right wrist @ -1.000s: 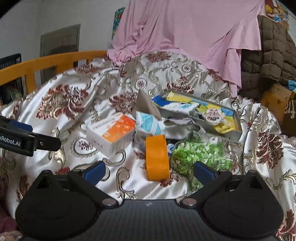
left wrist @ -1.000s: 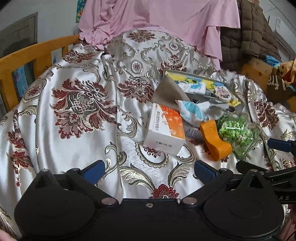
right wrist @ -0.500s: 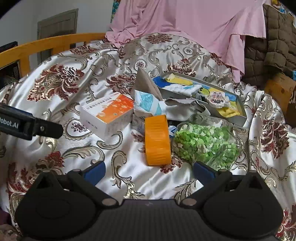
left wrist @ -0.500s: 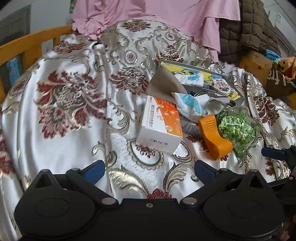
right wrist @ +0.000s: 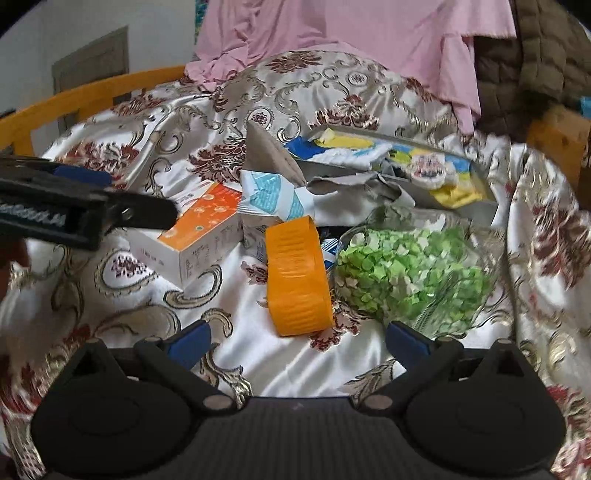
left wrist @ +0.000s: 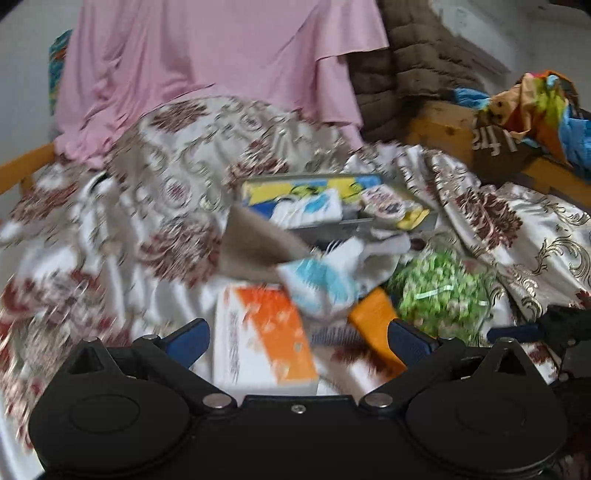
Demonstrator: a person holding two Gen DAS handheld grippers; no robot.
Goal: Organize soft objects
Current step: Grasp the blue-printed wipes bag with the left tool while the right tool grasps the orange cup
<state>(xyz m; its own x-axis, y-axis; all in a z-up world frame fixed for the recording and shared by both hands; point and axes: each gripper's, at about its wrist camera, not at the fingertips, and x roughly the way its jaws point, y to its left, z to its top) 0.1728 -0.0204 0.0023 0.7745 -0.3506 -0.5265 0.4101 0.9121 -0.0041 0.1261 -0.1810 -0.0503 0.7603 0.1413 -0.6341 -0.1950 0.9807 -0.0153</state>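
Left gripper [left wrist: 297, 338]: jaws wide, nothing between them, poised low over orange-and-white box [left wrist: 264, 334]. Right gripper [right wrist: 297, 338]: jaws wide, nothing held, just short of orange roll [right wrist: 297, 277]. Bag of green bits [right wrist: 410, 273]: on floral cloth [right wrist: 184, 110], touching roll's right side. Blue-and-white pouch [right wrist: 273, 195]: lying behind roll, against box. Tray [right wrist: 469, 214]: farther back, holding yellow, blue and white soft pieces. Pink sheet [right wrist: 332, 33]: draped at rear.
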